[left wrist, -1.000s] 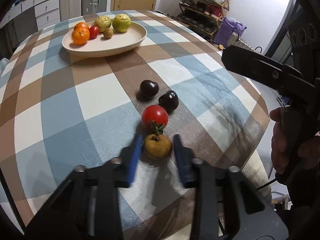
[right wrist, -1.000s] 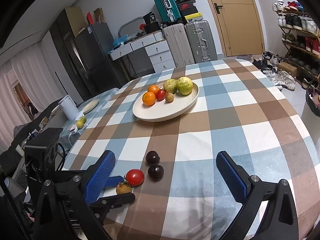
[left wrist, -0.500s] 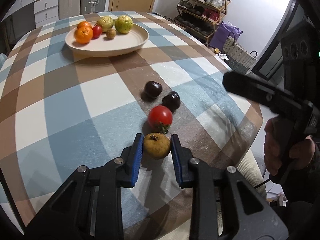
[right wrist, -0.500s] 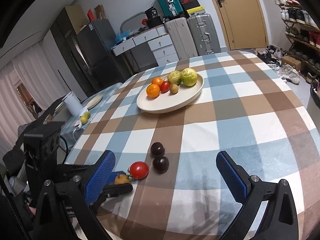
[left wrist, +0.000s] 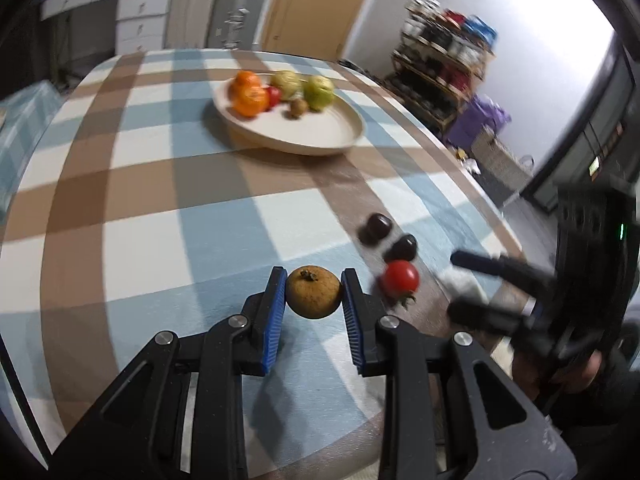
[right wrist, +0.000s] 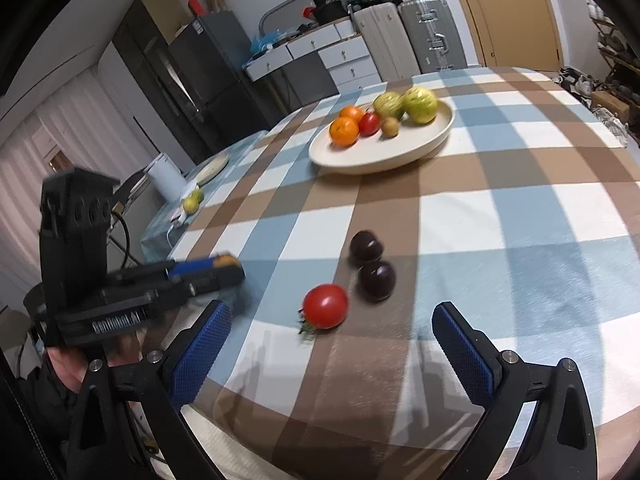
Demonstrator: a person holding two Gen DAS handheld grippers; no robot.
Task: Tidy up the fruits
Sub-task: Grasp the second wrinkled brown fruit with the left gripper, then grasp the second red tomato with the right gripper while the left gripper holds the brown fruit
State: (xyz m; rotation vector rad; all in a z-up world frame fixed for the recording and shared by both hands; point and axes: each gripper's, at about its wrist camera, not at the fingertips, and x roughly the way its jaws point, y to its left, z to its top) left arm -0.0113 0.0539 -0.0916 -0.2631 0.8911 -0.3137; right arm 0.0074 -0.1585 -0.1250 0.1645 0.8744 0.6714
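While clamped, left claw (left wrist: 314, 294) lifted brown fruit (left wrist: 314, 291)

There are two oranges (right wrist: 344, 131), two green fruits (right wrist: 420, 105), and two tomatoes (right wrist: 325, 306). There are two dark plums (right wrist: 376, 280), two small brown fruits (left wrist: 314, 292) and one plate (right wrist: 400, 156).

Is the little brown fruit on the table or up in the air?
Up in the air. The left gripper is shut on the brown fruit, both blue pads pressing its sides, and the tablecloth shows beneath it.

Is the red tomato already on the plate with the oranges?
No, this red tomato lies on the tablecloth beside two dark plums, short of the plate.
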